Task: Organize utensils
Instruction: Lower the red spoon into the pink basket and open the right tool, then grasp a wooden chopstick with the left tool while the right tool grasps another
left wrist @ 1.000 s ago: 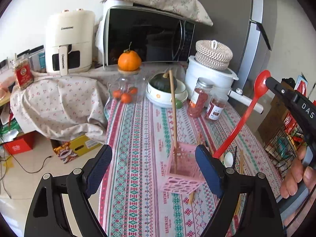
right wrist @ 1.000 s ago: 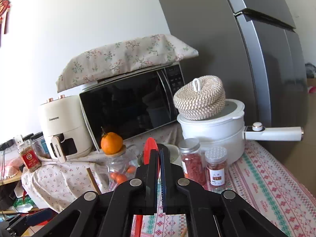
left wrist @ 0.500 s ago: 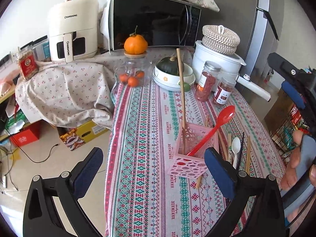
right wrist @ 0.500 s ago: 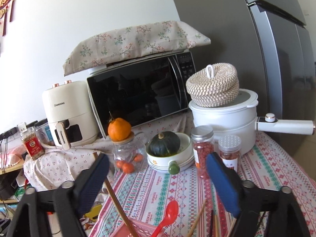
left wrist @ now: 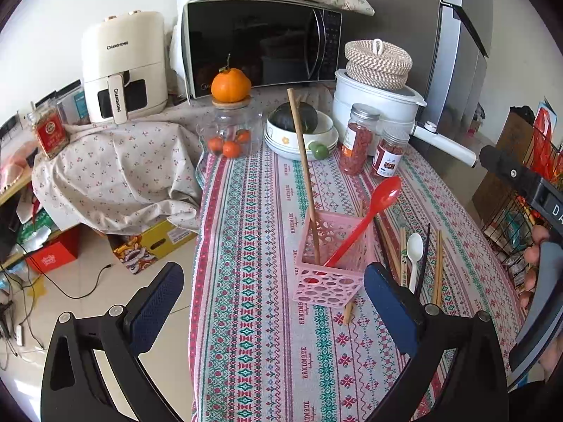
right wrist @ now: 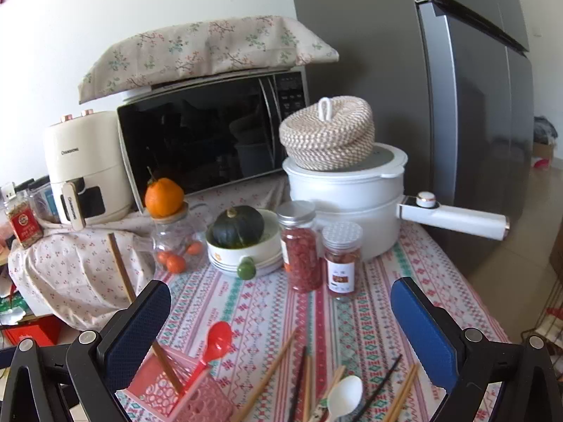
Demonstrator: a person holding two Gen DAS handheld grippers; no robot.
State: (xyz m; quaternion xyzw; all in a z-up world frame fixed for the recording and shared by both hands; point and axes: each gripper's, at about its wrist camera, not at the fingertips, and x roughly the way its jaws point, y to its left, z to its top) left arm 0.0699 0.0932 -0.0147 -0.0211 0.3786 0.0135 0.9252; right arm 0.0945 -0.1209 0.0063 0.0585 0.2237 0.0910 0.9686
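A pink perforated basket (left wrist: 330, 263) (right wrist: 183, 390) stands on the patterned tablecloth. A red spoon (left wrist: 366, 218) (right wrist: 216, 343) and a long wooden chopstick (left wrist: 304, 172) (right wrist: 121, 270) lean inside it. To its right lie a white spoon (left wrist: 414, 249) (right wrist: 343, 399) and several loose chopsticks (left wrist: 438, 263) (right wrist: 271, 369). My left gripper (left wrist: 272, 281) is open, its fingers straddling the basket's near side without touching it. My right gripper (right wrist: 279, 292) hovers above the loose utensils, its jaws opening with nothing between them.
At the table's far end stand two spice jars (left wrist: 359, 144), a bowl with a green squash (left wrist: 299, 130), a glass jar topped by an orange (left wrist: 230, 123) and a white pot (left wrist: 376, 102). A microwave (left wrist: 260, 42) and fridge (right wrist: 475, 105) stand behind. The table's left edge drops to the floor.
The right gripper let go of the red spoon, which now leans in the basket, and its jaws spread wide. The left gripper widened and drew back slightly from the basket.
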